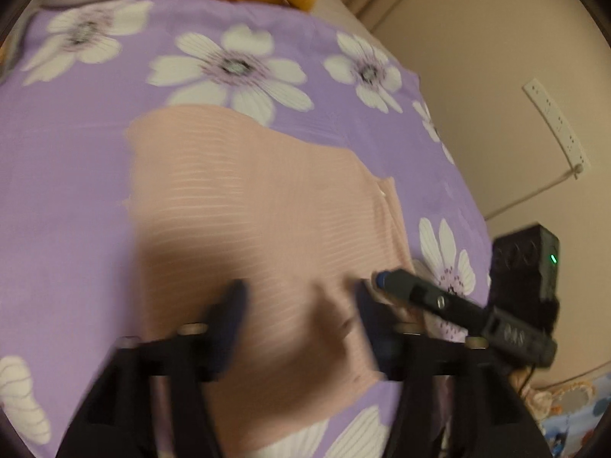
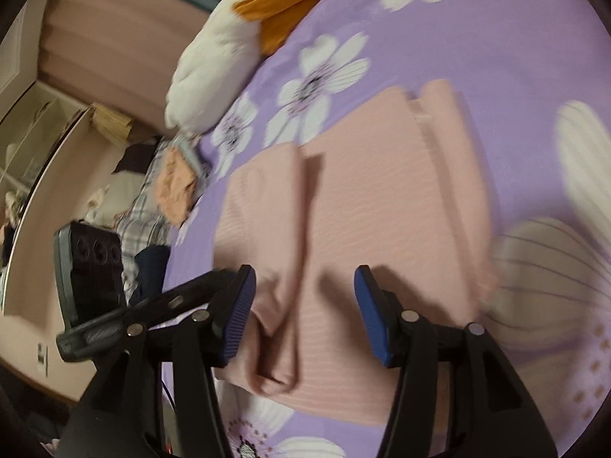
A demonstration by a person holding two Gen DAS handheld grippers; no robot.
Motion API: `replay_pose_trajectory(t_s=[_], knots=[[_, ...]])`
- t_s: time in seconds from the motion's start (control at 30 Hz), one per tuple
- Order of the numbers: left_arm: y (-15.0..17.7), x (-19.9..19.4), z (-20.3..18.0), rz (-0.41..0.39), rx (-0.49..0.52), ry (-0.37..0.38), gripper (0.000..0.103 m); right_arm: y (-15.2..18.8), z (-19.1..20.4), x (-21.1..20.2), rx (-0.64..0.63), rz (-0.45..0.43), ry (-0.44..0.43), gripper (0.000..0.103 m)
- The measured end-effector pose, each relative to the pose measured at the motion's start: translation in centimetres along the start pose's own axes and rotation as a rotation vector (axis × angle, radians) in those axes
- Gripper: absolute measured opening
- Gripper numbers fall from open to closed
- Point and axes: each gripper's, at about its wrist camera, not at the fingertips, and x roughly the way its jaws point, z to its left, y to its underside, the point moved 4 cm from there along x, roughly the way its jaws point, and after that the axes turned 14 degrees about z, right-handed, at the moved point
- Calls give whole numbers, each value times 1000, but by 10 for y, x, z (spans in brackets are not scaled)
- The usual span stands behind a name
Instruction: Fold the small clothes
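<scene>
A pink ribbed garment [image 1: 248, 198] lies flat on the purple flowered bedspread [image 1: 76, 152], partly folded, with a narrow doubled flap [image 2: 282, 248] along one side. My left gripper [image 1: 299, 301] hovers just over its near part, jaws open and nothing between the pads. My right gripper [image 2: 303, 301] is open too. The doubled flap lies between its blue pads [image 2: 240, 305], close to the left one and not pinched. One finger of the right gripper [image 1: 404, 286] reaches in beside the left gripper's right finger. Both views are motion-blurred.
A white and orange plush toy [image 2: 214, 68] rests at the bed's far end. A heap of other clothes [image 2: 175, 187], peach and plaid, sits off the bed's edge. On the wall hangs a power strip [image 1: 557, 126] with its cord. The bedspread [image 2: 496, 57] extends around the garment.
</scene>
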Motion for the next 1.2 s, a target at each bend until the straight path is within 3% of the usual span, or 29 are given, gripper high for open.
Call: replay_pose_trajectory(t_s=[0.17, 0.37, 0.47, 0.5, 0.53, 0.6, 0.73, 0.93, 1.07, 1.2], knots=[[20, -26, 39, -52, -53, -46, 64, -24, 11, 34, -9, 73, -8, 59], [38, -32, 76, -66, -143, -4, 64, -35, 22, 69, -47, 153, -11, 58], [40, -30, 84, -66, -172, 17, 64, -36, 26, 73, -59, 137, -22, 53], [41, -29, 86, -64, -178, 21, 64, -35, 28, 74, -70, 138, -23, 40], [42, -30, 88, -64, -181, 23, 64, -35, 30, 76, -77, 143, -23, 19], [44, -30, 90, -61, -189, 22, 64, -32, 32, 77, -90, 132, 7, 10], [45, -31, 91, -60, -194, 27, 64, -37, 42, 59, -129, 64, 24, 9], [38, -26, 79, -44, -156, 23, 64, -50, 49, -3, -193, -80, 112, 8], [27, -18, 58, -35, -104, 22, 64, -47, 22, -31, -145, -129, 176, 9], [16, -5, 39, -13, -58, 15, 64, -38, -24, -27, -70, -84, 227, 12]])
